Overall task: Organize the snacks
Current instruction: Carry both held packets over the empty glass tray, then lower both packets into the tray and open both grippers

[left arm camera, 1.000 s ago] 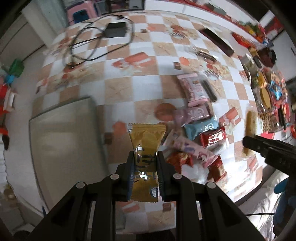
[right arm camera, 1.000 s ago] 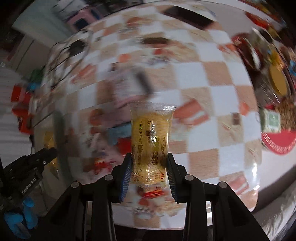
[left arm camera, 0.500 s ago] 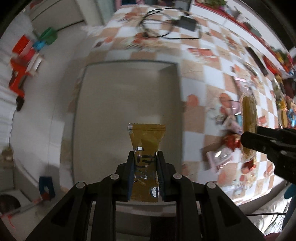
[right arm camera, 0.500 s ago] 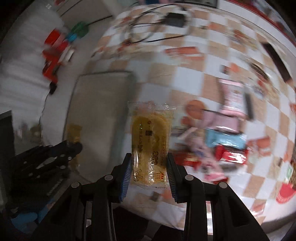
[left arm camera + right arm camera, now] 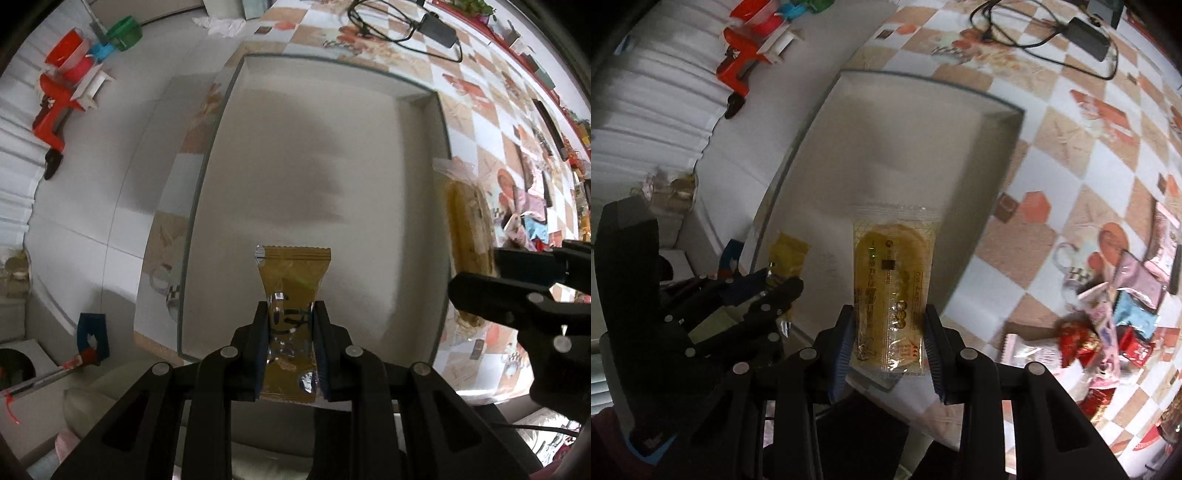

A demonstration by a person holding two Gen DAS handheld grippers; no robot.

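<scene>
**Two packets poised above the box: setting them down neatly**

Left wrist view: the left gripper [image 5: 290, 349] is clamped narrowly on a small mustard-gold foil snack packet [image 5: 291, 295], its crimped top pointing away from the camera. Directly beneath lies the shallow rectangular beige box with a pale rim [image 5: 207, 177], its floor bare. The right gripper [image 5: 517, 291] enters from the right edge, carrying a longer packet above the box's right wall. To place well, I would lower until the packet's free end is close to the floor, pick a corner rather than the middle, and only then ease the jaws apart, so the packet lies flat instead of tumbling.

Right wrist view: the right gripper [image 5: 890, 341] squeezes the sides of a clear-wrapped yellow oblong cake packet [image 5: 892, 288], which hangs over the near part of the box [image 5: 923, 79]. The left gripper [image 5: 768, 291] sits low at the left with its gold packet [image 5: 788, 258]. The remaining loose snack pile [image 5: 1108, 321] rests on the orange-and-white checked tablecloth [image 5: 1052, 155] to the right. I would release one packet at a time, side by side and parallel, keeping the grippers apart to avoid a knock.
</scene>
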